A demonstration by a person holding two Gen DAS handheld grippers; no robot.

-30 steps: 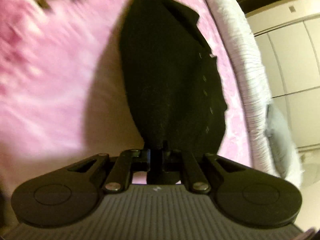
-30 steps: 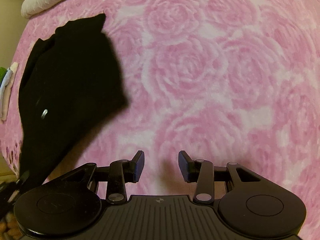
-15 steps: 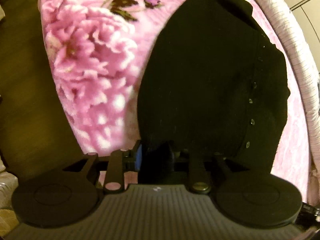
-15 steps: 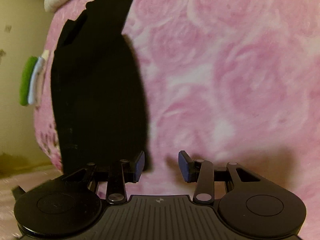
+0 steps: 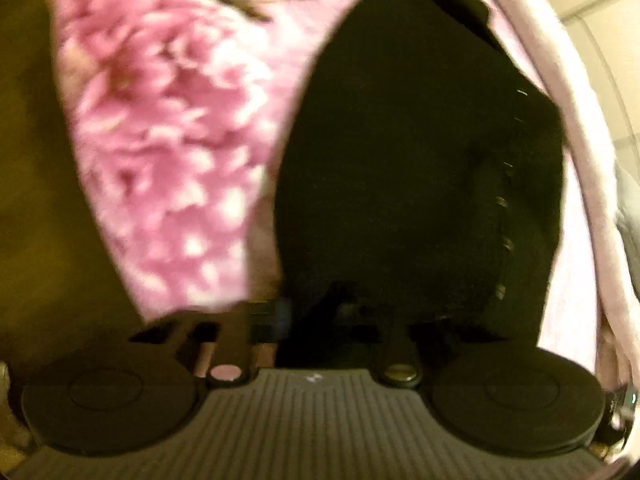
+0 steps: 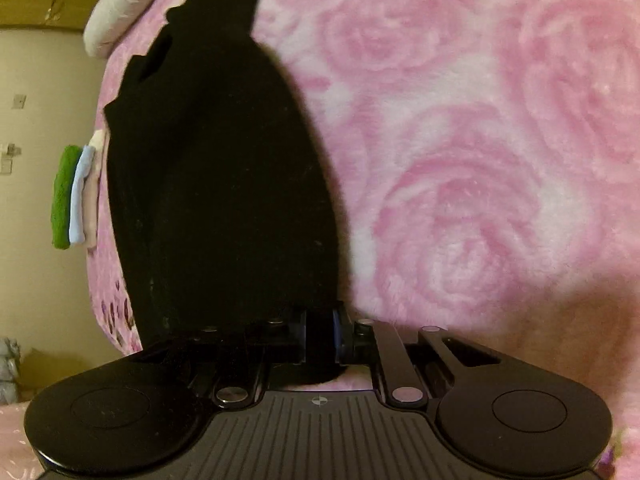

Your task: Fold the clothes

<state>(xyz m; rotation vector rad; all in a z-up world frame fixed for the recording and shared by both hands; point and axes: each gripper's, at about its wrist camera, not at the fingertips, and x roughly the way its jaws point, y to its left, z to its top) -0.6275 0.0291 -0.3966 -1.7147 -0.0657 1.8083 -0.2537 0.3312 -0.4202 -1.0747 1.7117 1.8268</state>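
A black garment with a row of small buttons lies on a pink rose-patterned blanket. In the left wrist view, my left gripper is shut on the garment's near edge; the cloth hides the fingertips. In the right wrist view, the same black garment stretches away from me, and my right gripper is shut on its near corner, with the jaws close together around the cloth. The blanket fills the right of that view.
A white pillow or bolster runs along the blanket's far side, also seen in the right wrist view. A stack of folded green, blue and pale cloths sits at the blanket's left edge. Dark floor lies left of the bed.
My right gripper moved left to the garment's corner and shut on it; it was open over bare blanket before. My left gripper stays shut on the garment, which has shifted across the blanket.
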